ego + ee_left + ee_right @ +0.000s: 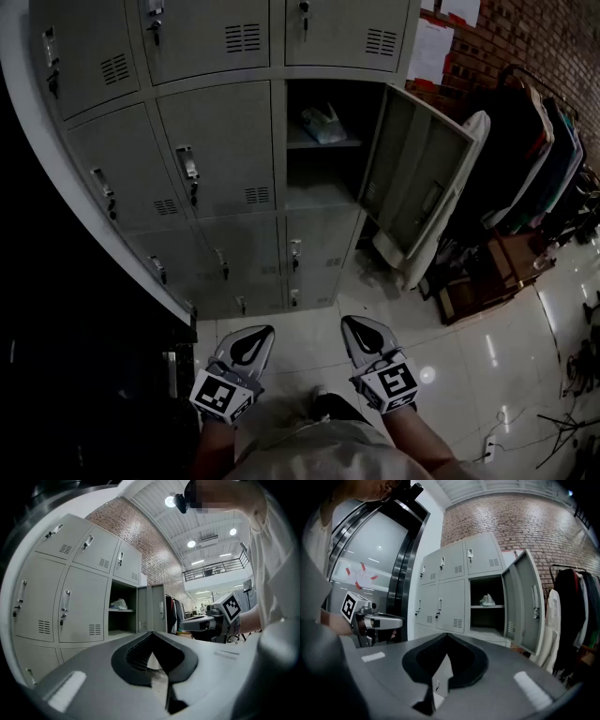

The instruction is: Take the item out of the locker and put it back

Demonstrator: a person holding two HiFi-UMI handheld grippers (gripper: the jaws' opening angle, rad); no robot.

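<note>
The grey locker bank (220, 155) has one compartment open, its door (417, 183) swung out to the right. On the shelf inside lies a crumpled clear plastic bag (323, 125), also visible in the left gripper view (118, 604) and the right gripper view (487, 600). My left gripper (265, 328) and right gripper (349, 321) are held low, side by side over the tiled floor, well short of the lockers. Both are shut with nothing between the jaws. Each gripper view shows its own closed tips, left gripper (151, 632) and right gripper (447, 634).
A clothes rack with dark garments (539, 159) stands at the right against the brick wall (553, 37). A white garment (473, 150) hangs behind the open door. Cables and a power strip (492, 445) lie on the floor at the right. A dark door frame (56, 309) runs along the left.
</note>
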